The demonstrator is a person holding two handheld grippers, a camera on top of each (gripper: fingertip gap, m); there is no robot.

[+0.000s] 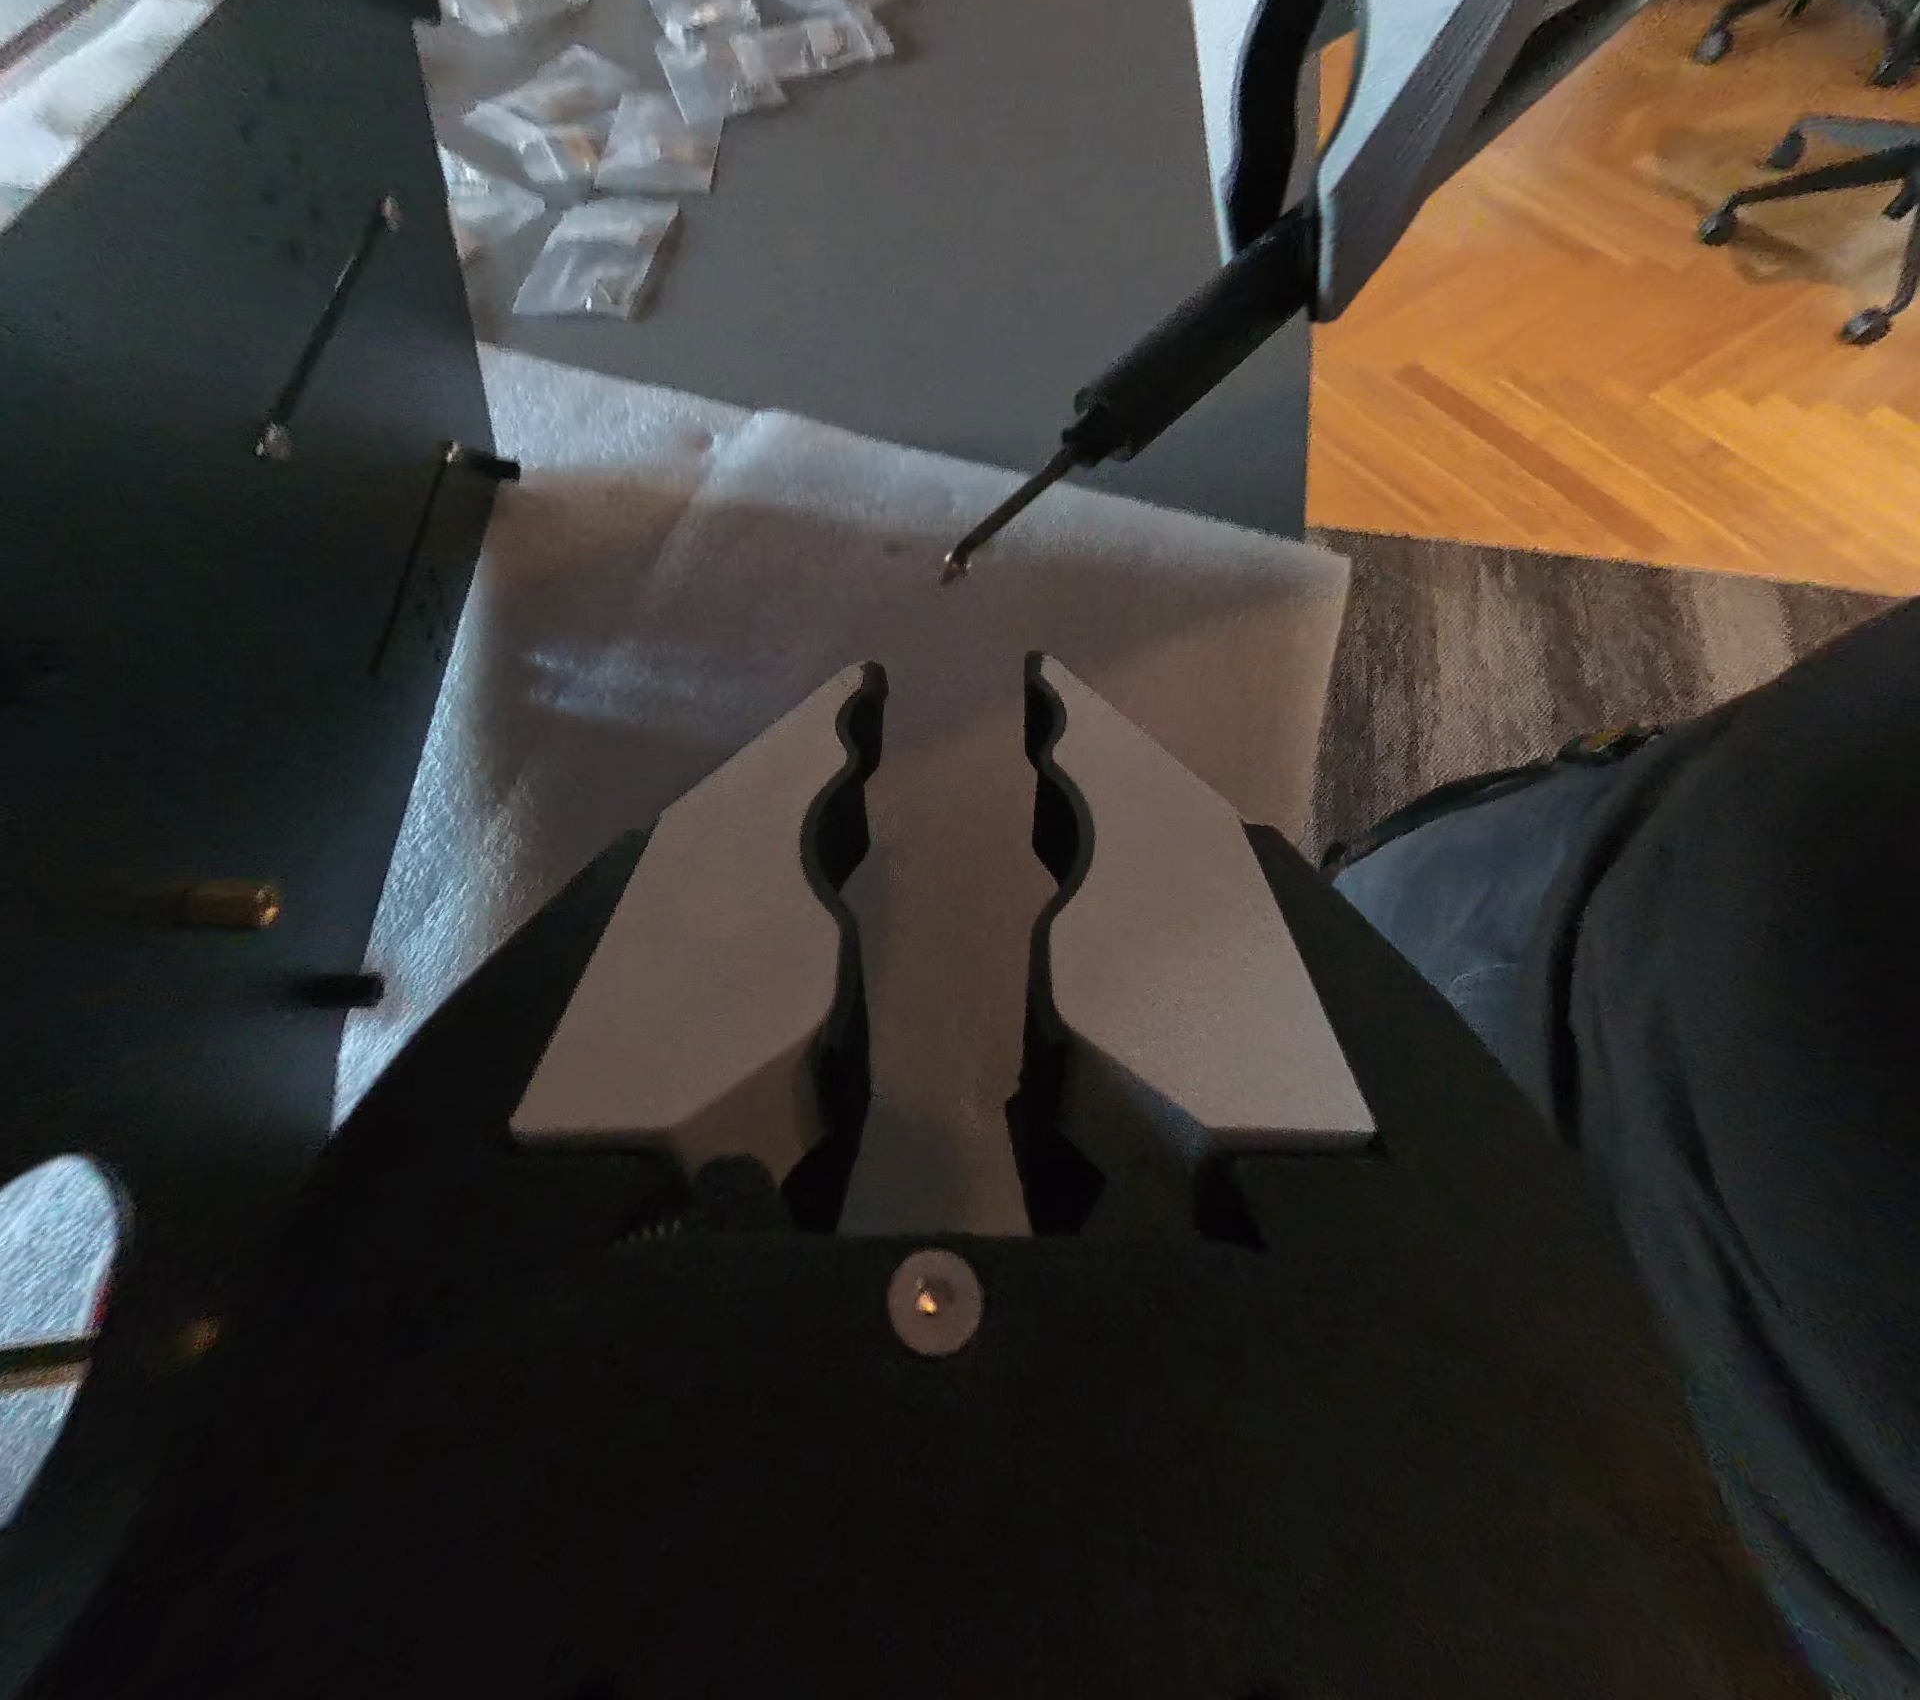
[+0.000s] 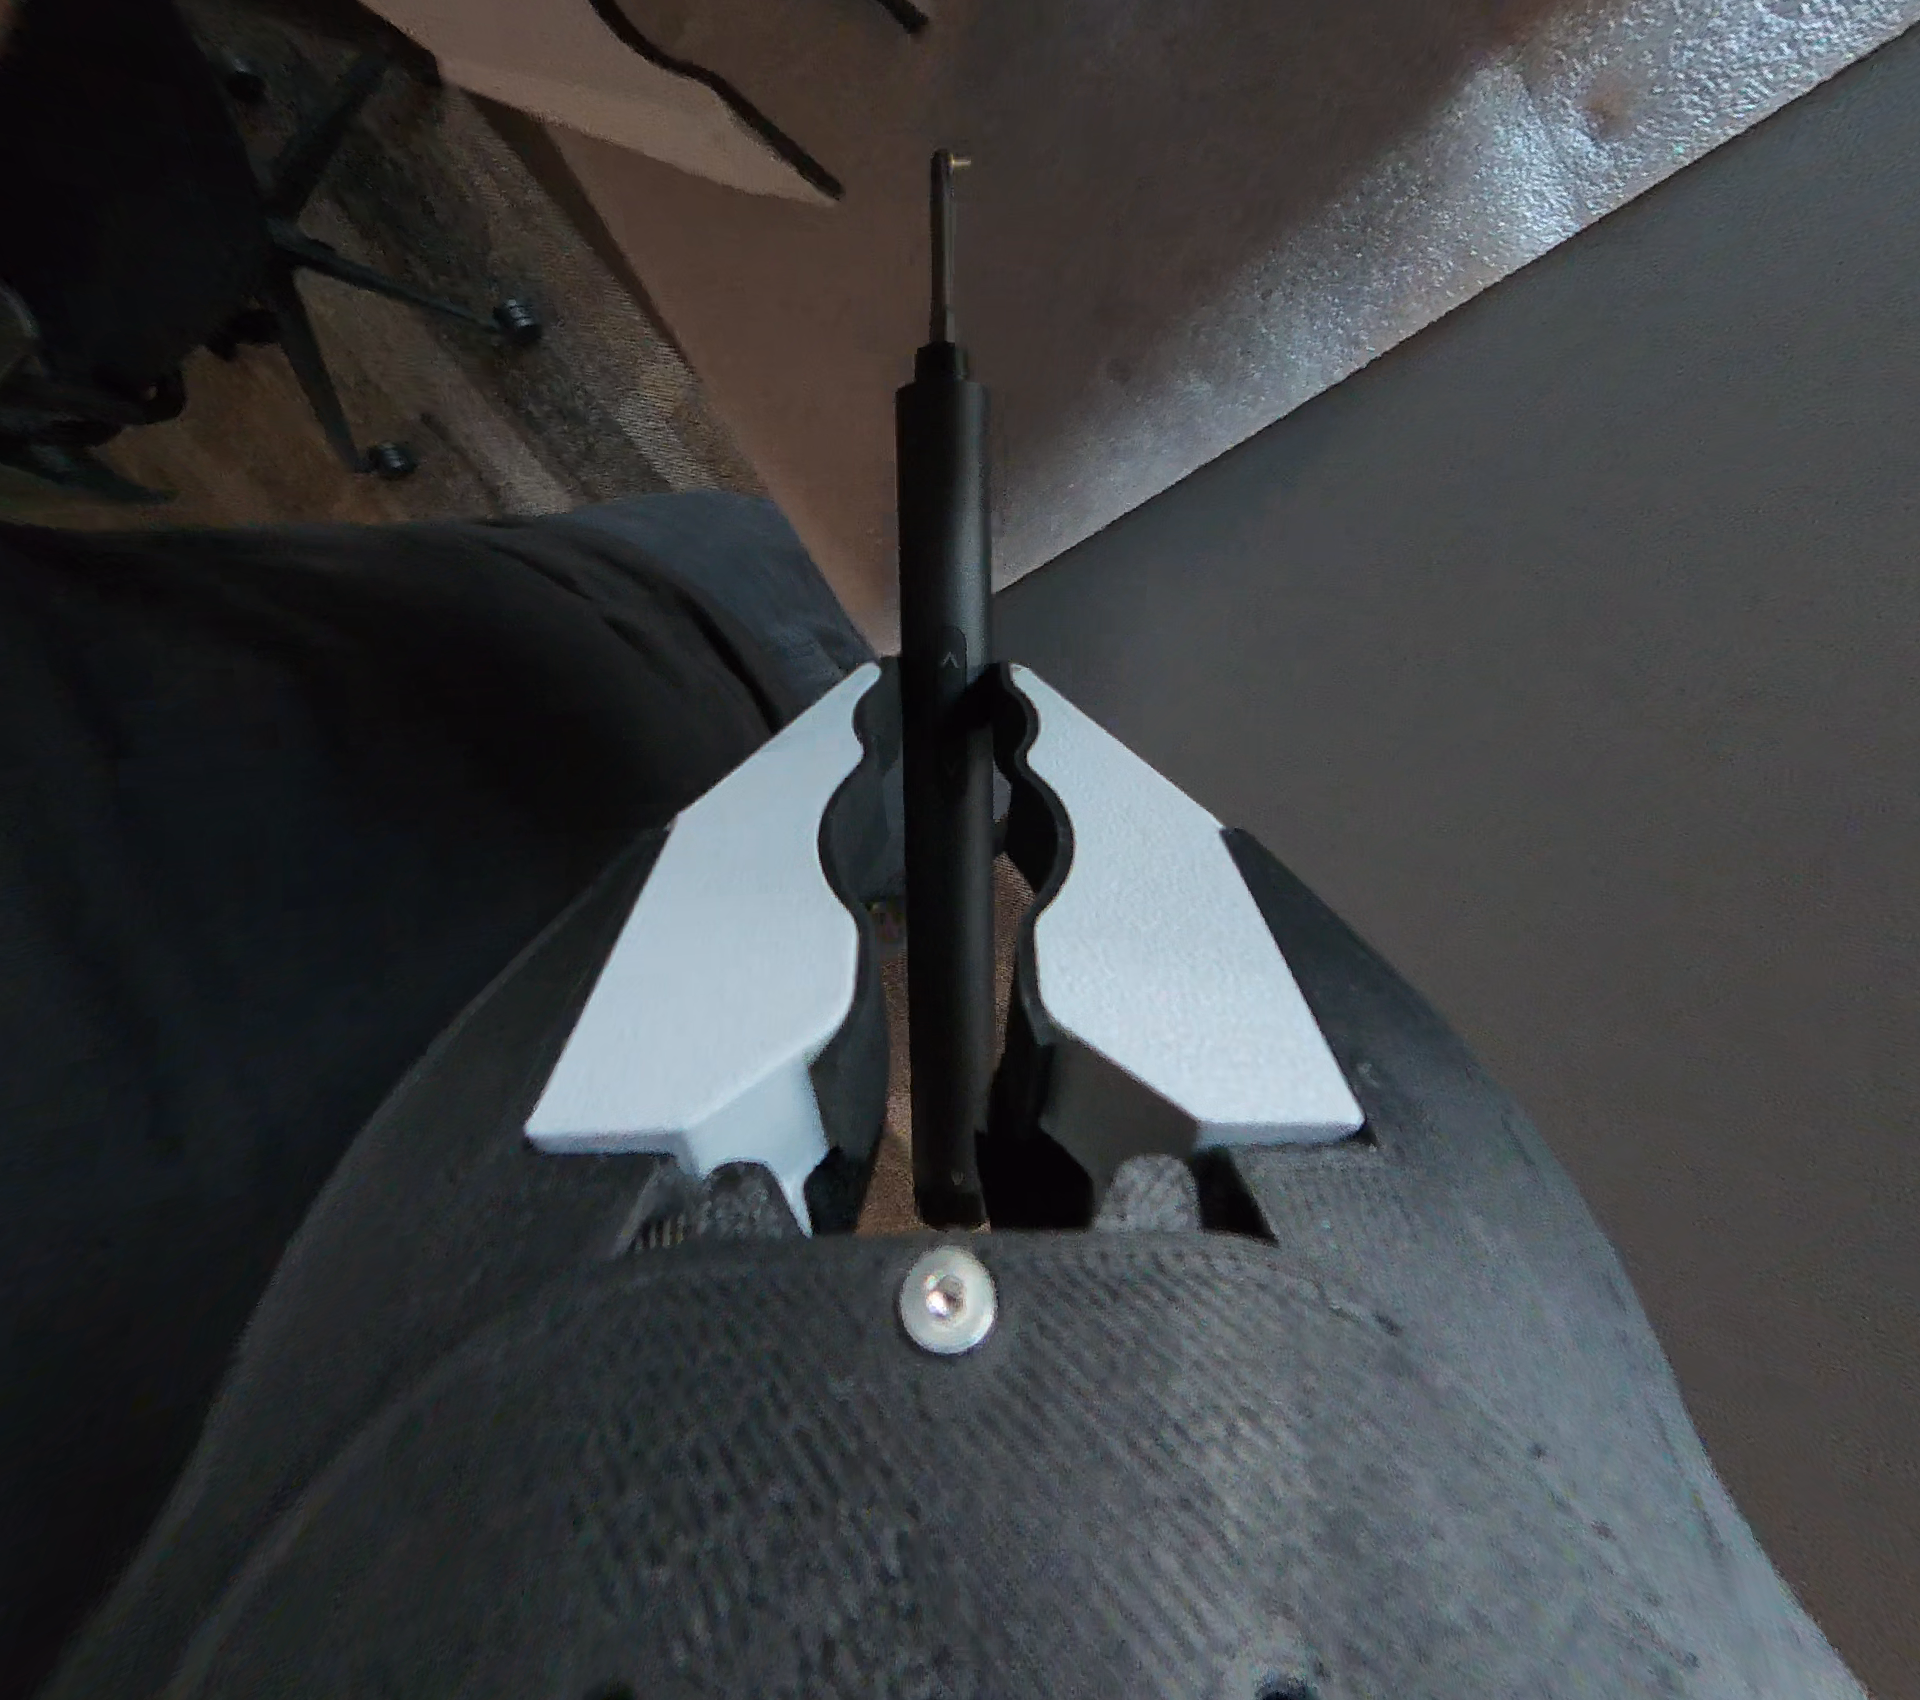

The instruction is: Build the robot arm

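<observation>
The dark grey table (image 1: 935, 279) carries a sheet of white foam padding (image 1: 1091, 611) at its near edge, probably to protect parts. A black metal panel (image 1: 208, 403) with standoffs stands along the left edge. The right gripper (image 2: 943, 674) has its fingers closed around a slim black screwdriver (image 2: 943, 507), tip just over the foam. The left gripper (image 1: 956, 663) hovers over the foam, fingers narrowly apart, empty. Small clear plastic bags (image 1: 665, 92) lie toward the far edge.
</observation>
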